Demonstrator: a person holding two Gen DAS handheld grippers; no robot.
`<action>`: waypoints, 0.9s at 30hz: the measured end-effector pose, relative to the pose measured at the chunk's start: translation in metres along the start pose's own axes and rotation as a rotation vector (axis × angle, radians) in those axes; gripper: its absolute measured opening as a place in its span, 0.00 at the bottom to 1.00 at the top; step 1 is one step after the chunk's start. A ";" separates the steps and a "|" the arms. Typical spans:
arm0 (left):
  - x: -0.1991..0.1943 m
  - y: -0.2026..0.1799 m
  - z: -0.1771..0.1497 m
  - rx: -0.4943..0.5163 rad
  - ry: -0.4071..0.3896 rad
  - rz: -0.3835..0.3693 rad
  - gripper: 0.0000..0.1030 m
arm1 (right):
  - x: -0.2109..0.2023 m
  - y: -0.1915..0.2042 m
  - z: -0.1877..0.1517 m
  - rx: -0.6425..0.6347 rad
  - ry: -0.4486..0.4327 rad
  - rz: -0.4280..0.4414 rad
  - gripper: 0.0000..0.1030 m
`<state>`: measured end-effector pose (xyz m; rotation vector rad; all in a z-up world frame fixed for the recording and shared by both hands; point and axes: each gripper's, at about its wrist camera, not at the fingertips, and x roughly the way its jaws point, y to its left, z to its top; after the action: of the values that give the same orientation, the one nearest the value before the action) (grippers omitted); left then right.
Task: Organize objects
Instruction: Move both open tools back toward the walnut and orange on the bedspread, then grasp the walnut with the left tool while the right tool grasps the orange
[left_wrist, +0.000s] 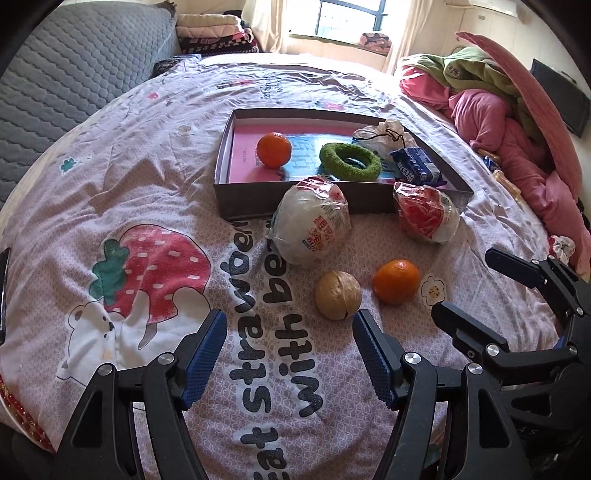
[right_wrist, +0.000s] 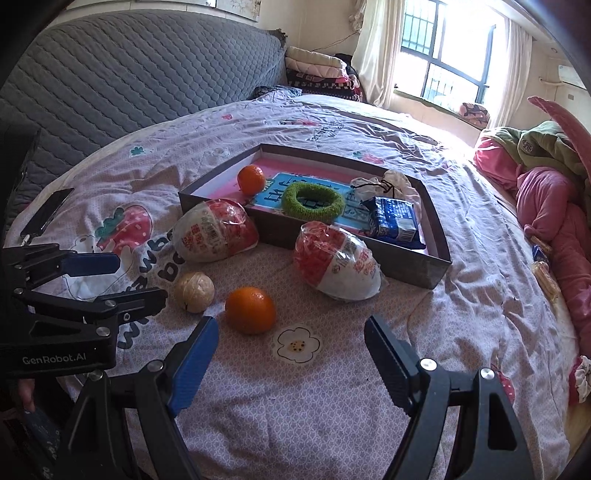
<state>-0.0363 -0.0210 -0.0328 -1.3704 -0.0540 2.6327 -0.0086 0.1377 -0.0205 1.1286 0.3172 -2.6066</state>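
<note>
A shallow dark box (left_wrist: 295, 201) (right_wrist: 413, 264) lies on the bed and holds an orange (left_wrist: 274, 149) (right_wrist: 251, 180), a green fuzzy ring (left_wrist: 350, 161) (right_wrist: 313, 203), a blue packet (left_wrist: 415, 164) (right_wrist: 395, 218) and a white pouch (left_wrist: 386, 133) (right_wrist: 384, 184). In front of the box lie two wrapped buns (left_wrist: 314, 221) (left_wrist: 426, 212) (right_wrist: 214, 230) (right_wrist: 338, 262), a walnut (left_wrist: 337, 294) (right_wrist: 194, 291) and a second orange (left_wrist: 396, 280) (right_wrist: 251, 310). My left gripper (left_wrist: 290, 328) (right_wrist: 142, 277) is open, just short of the walnut. My right gripper (right_wrist: 291, 336) (left_wrist: 476, 280) is open, just short of the loose orange.
The bedspread (left_wrist: 147, 192) has a strawberry print. A grey quilted headboard (right_wrist: 129, 77) stands at the left. Pink and green bedding (left_wrist: 517, 129) (right_wrist: 546, 199) is piled at the right. A phone (right_wrist: 46, 214) lies at the left. Folded blankets (right_wrist: 317, 74) are stacked by the window.
</note>
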 end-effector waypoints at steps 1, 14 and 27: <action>0.001 -0.001 0.001 -0.002 0.001 -0.004 0.70 | 0.002 0.001 -0.001 -0.002 0.006 -0.001 0.78; 0.024 -0.011 0.008 -0.012 0.027 -0.029 0.70 | 0.020 0.006 -0.010 -0.025 0.028 0.008 0.78; 0.041 -0.011 0.011 -0.039 0.041 -0.027 0.70 | 0.039 0.013 -0.010 -0.044 -0.005 -0.003 0.77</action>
<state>-0.0673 -0.0032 -0.0584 -1.4252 -0.1181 2.5932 -0.0233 0.1221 -0.0573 1.1079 0.3742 -2.5911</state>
